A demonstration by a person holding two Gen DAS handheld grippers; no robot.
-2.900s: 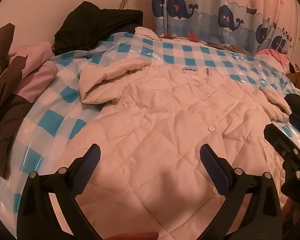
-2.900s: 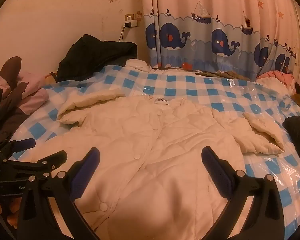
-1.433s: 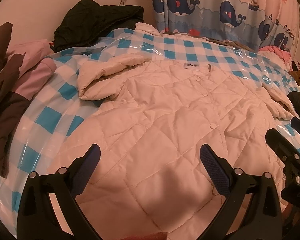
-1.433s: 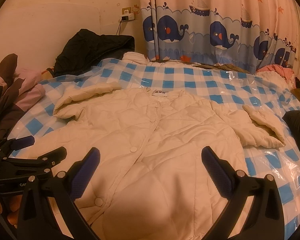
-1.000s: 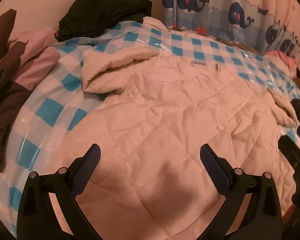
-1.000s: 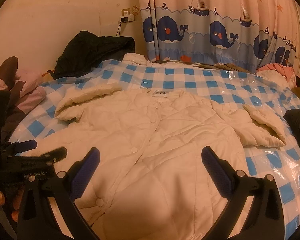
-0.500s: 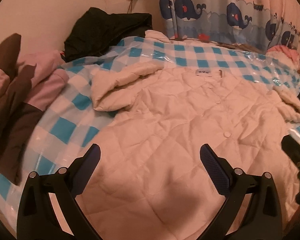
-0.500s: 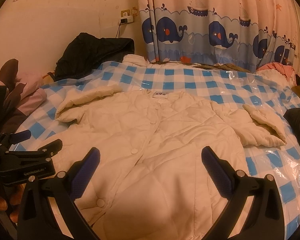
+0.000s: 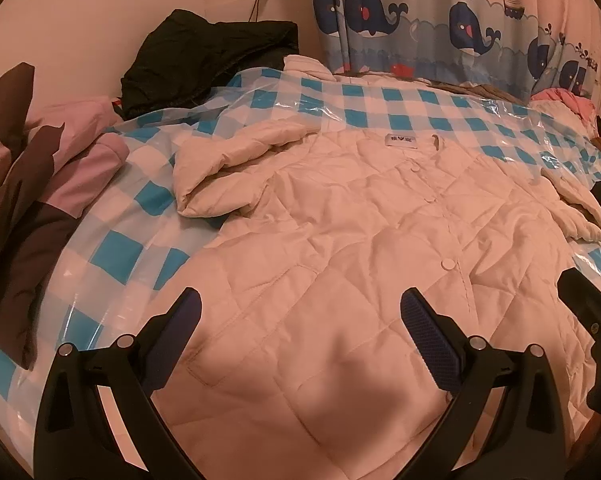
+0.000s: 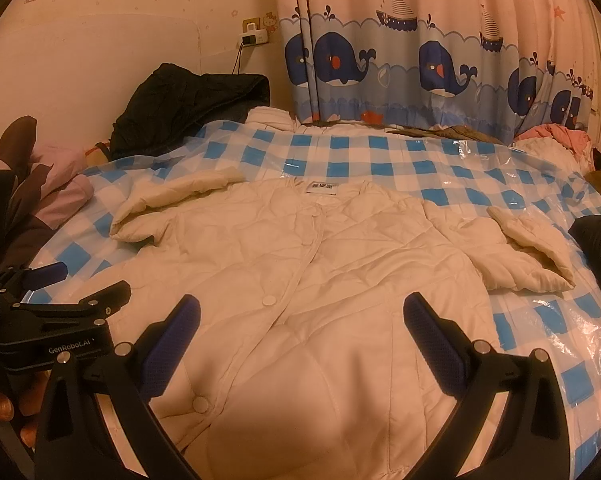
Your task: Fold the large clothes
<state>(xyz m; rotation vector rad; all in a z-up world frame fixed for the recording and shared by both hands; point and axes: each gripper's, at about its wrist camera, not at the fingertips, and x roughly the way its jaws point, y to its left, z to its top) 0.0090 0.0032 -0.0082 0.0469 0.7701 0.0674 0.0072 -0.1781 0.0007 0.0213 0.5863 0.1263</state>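
Cream quilted jacket (image 10: 300,280) spread face-up, buttoned, on checked bed cover (image 10: 340,152); both sleeves bent back, body unfolded. Folding judged not begun. Left gripper (image 9: 300,320) and right gripper (image 10: 300,320) over near hem, fingers apart, empty.

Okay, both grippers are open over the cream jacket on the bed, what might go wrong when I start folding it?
The plastic sheet under the jacket looks slick, so the jacket may slide when pulled. Both sleeves, left and right, are already doubled over and could bunch inside the fold. The padded fabric looks puffy and may slip from the right gripper.
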